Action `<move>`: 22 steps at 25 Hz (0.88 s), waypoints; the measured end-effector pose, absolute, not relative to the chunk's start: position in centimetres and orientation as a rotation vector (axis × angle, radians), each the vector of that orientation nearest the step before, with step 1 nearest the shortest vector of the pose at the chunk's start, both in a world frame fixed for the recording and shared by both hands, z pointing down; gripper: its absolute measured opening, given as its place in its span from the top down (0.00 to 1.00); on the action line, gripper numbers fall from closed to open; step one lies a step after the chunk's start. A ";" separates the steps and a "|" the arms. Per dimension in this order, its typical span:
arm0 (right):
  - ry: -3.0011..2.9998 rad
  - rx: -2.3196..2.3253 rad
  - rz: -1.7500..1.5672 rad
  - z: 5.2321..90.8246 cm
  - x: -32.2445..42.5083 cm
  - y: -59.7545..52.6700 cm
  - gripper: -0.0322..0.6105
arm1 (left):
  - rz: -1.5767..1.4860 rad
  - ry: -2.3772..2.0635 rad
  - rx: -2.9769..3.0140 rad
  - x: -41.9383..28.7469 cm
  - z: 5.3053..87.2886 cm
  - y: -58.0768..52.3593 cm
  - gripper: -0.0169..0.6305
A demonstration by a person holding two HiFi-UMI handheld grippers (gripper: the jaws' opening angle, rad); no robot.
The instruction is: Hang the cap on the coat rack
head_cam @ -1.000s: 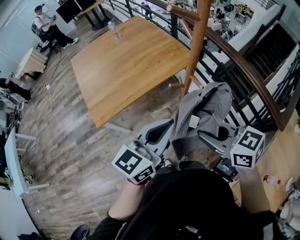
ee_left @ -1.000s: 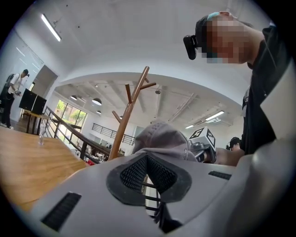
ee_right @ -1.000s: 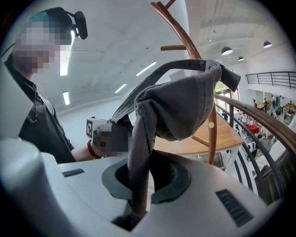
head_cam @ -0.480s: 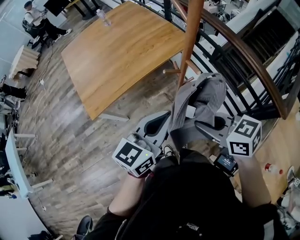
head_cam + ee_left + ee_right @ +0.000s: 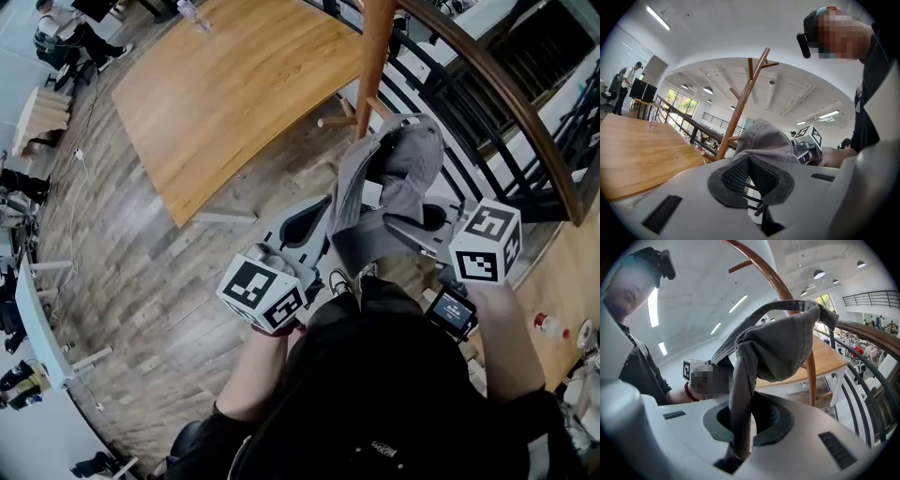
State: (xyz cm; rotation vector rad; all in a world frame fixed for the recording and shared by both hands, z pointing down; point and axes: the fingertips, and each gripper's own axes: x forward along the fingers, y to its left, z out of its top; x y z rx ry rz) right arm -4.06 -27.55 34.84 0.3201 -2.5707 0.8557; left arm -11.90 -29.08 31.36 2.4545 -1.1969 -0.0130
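1. Grey cloth of the cap (image 5: 398, 169) hung in the air between the two claws, just in front of the person's chest and not yet on the coat rack (image 5: 373, 56).
2. The right claw (image 5: 740, 427) was nipped almost closed on a fold of the cap's edge. The cloth ran straight down between its jaws, so part of the cap's weight hung from that pinch.
3. The left claw (image 5: 749, 159) was likewise narrow, its pads drawn together at the cap's other edge. It appeared to grip that edge too, which I judged was meant to keep the cap spread rather than bunched.
4. Holding it by two edges left the cap's hollow open, a sensible hold for slipping it over a peg.
5. In the head view the rack's wooden pole rose at 12 o'clock from the cap. A short peg (image 5: 333, 122) stuck out at about 10 o'clock, near the cap but apart from it.
6. The wooden bench (image 5: 234, 84) lay further out at 10 o'clock, well apart and playing no part. A dark railing (image 5: 506, 103) ran by at 2 o'clock, close behind the rack, so there looked to be little room on that side.
7. My judgement was that the cap had reached the rack and only the hanging remained. The next move called for lining the open hollow up with a peg and letting go only once the cloth had caught.
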 end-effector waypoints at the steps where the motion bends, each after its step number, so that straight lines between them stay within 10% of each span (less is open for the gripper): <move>1: -2.566 0.319 0.865 35.1 -4.2 -27.7 0.89 | -0.005 -1.197 2.450 -12.0 31.6 -29.2 0.97; 22: -2.461 0.298 0.958 38.5 -3.5 -25.4 0.89 | 0.062 -1.087 2.369 -10.8 35.9 -27.5 0.97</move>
